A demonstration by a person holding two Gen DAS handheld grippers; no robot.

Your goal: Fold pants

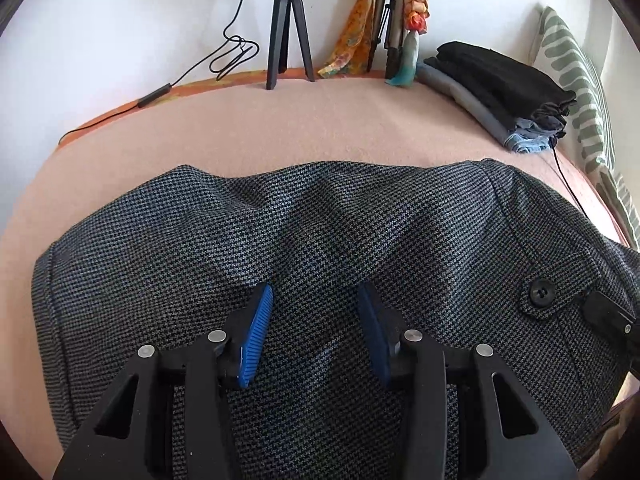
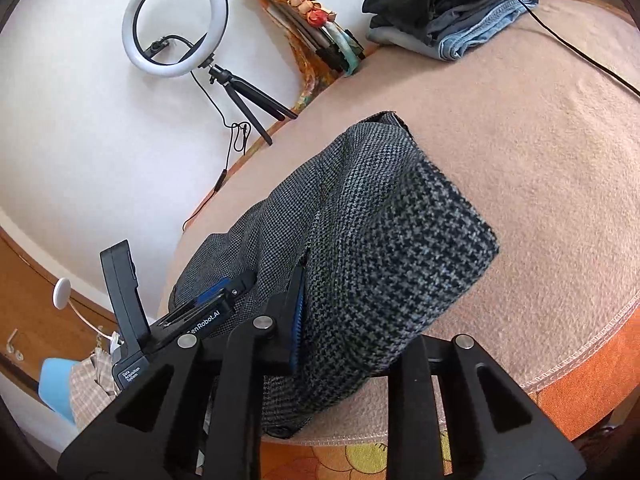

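Note:
The grey houndstooth pants (image 1: pixel 320 232) lie folded on the pink blanket (image 1: pixel 280 120), with a black button (image 1: pixel 542 291) at the right. My left gripper (image 1: pixel 316 300) hovers just over the fabric, jaws open and empty, blue pads (image 1: pixel 258 332) apart. In the right wrist view the pants (image 2: pixel 380 232) drape over my right gripper (image 2: pixel 344 300); the left blue pad (image 2: pixel 298 320) shows against the cloth, the right finger is hidden under the fabric. The left gripper's body (image 2: pixel 208 312) shows there at the lower left.
A stack of folded clothes (image 1: pixel 508 92) sits at the blanket's far right, next to a striped pillow (image 1: pixel 580 80). A black tripod (image 1: pixel 288 28) with a ring light (image 2: pixel 176 24), cables and a tied scarf bundle (image 1: pixel 416 20) stand by the wall. The blanket's edge (image 2: pixel 580 352) is near.

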